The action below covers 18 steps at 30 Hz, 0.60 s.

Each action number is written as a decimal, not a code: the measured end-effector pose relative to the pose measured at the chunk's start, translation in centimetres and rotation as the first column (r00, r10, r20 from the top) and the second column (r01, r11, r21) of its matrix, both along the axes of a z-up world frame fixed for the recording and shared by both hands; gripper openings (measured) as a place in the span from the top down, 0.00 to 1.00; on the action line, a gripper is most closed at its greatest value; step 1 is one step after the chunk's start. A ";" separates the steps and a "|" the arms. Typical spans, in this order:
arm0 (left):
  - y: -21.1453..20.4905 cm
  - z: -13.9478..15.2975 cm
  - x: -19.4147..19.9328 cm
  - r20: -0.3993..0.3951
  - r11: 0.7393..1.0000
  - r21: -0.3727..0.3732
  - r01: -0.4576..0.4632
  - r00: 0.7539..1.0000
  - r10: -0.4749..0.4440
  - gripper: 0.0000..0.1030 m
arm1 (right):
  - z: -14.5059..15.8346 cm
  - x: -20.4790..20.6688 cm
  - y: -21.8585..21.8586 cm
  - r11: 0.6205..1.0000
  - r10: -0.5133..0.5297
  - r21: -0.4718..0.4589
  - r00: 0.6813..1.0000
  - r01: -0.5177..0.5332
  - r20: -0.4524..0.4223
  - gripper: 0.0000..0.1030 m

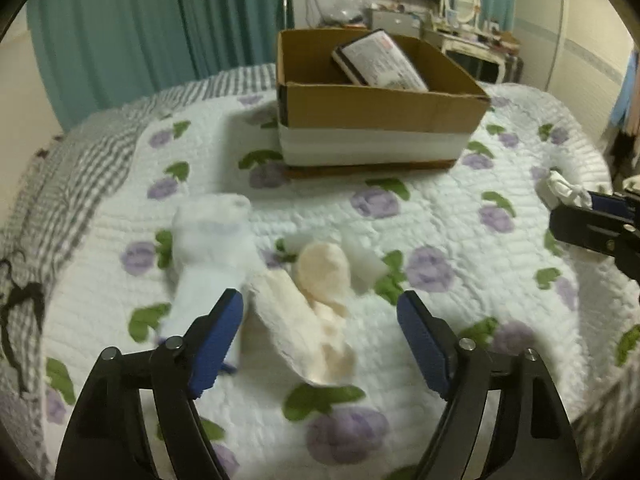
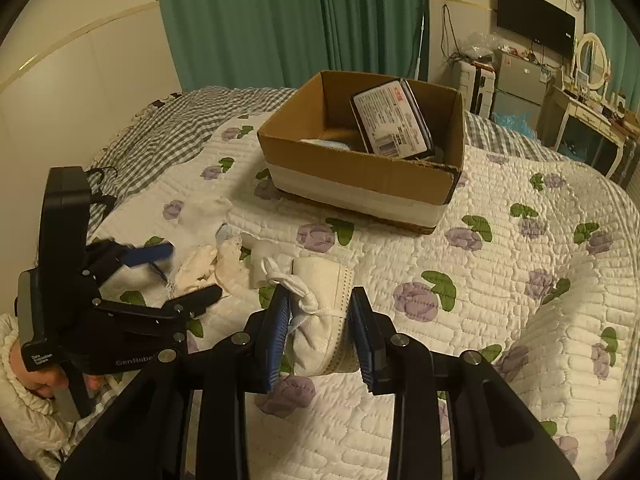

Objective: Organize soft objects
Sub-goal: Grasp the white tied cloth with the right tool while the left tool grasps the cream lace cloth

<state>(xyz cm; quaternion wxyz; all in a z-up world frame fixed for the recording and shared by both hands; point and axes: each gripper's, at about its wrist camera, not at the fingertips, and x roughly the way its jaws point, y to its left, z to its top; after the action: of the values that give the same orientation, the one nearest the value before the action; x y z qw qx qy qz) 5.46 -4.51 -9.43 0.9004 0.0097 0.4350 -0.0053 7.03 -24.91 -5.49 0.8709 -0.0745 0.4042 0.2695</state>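
Note:
My right gripper [image 2: 320,304] is shut on a folded white face mask [image 2: 324,308] with knotted ear loops and holds it above the bed; it also shows at the right edge of the left wrist view [image 1: 564,192]. My left gripper [image 1: 320,308] is open and empty, hovering over a cream sock [image 1: 304,320] and a cream round pad [image 1: 324,272], with a white sock [image 1: 212,244] to the left. A cardboard box [image 1: 376,112] stands beyond on the bed, also in the right wrist view [image 2: 360,176].
The box holds a dark flat package with a white label [image 2: 392,120]. The floral quilt [image 2: 500,280] covers the bed over a grey checked sheet [image 2: 160,132]. A small white pad [image 1: 364,256] lies by the cream pieces. Green curtains, desk and mirror stand behind.

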 end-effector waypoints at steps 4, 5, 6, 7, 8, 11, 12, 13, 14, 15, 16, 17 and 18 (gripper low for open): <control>0.2 -1.0 1.1 -0.018 0.999 0.033 -0.005 1.000 0.006 0.22 | -1.1 1.0 -0.4 1.000 -0.013 0.012 1.000 0.013 -0.025 0.71; 0.3 -1.4 1.4 -0.030 1.000 0.031 -0.003 1.000 0.004 0.22 | -1.4 1.3 -0.5 1.000 -0.017 0.016 0.999 0.018 -0.032 0.71; 0.4 -2.0 1.8 -0.045 1.000 0.029 -0.001 0.999 0.002 0.24 | -1.6 1.5 -0.6 1.000 -0.019 0.017 0.999 0.020 -0.038 0.71; 0.4 -2.6 2.2 -0.061 0.999 0.033 -0.001 0.998 0.003 0.26 | -1.8 1.6 -0.7 1.000 -0.021 0.017 0.999 0.021 -0.041 0.71; 0.4 -2.9 2.3 -0.074 0.999 0.039 -0.004 0.997 0.007 0.26 | -1.9 1.8 -0.8 1.000 -0.023 0.016 0.999 0.023 -0.044 0.71; 0.6 -4.3 2.9 -0.114 1.000 0.006 0.004 0.993 -0.003 0.52 | -2.2 2.2 -1.1 0.999 -0.028 0.015 0.998 0.029 -0.049 0.71; 0.6 -4.5 3.0 -0.124 1.000 -0.010 0.015 0.992 -0.016 0.56 | -2.2 2.3 -1.2 0.999 -0.031 0.015 0.998 0.032 -0.049 0.71; 0.5 -4.7 3.0 -0.133 1.000 -0.011 0.020 0.991 -0.021 0.57 | -2.2 2.3 -1.2 0.999 -0.033 0.015 0.998 0.034 -0.050 0.71; 0.5 -4.7 3.0 -0.137 1.000 -0.012 0.024 0.990 -0.025 0.62 | -2.2 2.4 -1.2 0.999 -0.035 0.015 0.998 0.036 -0.050 0.71; 0.5 -4.6 2.9 -0.134 0.999 -0.015 0.032 0.990 -0.034 0.64 | -2.1 2.4 -1.2 0.999 -0.036 0.015 0.998 0.037 -0.048 0.71; 0.4 -4.4 2.9 -0.129 0.999 -0.011 0.036 0.991 -0.037 0.64 | -2.0 2.4 -1.2 0.999 -0.037 0.014 0.998 0.038 -0.046 0.71; 0.3 -4.1 2.7 -0.121 0.999 -0.003 0.040 0.992 -0.040 0.64 | -1.9 2.3 -1.2 0.999 -0.037 0.013 0.998 0.038 -0.043 0.71; 0.3 -3.7 2.6 -0.113 0.999 0.002 0.045 0.993 -0.045 0.64 | -1.6 2.2 -1.2 0.999 -0.037 0.012 0.999 0.037 -0.038 0.71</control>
<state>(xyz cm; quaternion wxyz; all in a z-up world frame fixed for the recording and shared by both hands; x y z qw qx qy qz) 8.08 -4.25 -13.16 0.8741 0.0213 0.4846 -0.0252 9.21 -26.07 -7.13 0.8684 -0.0562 0.4202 0.2572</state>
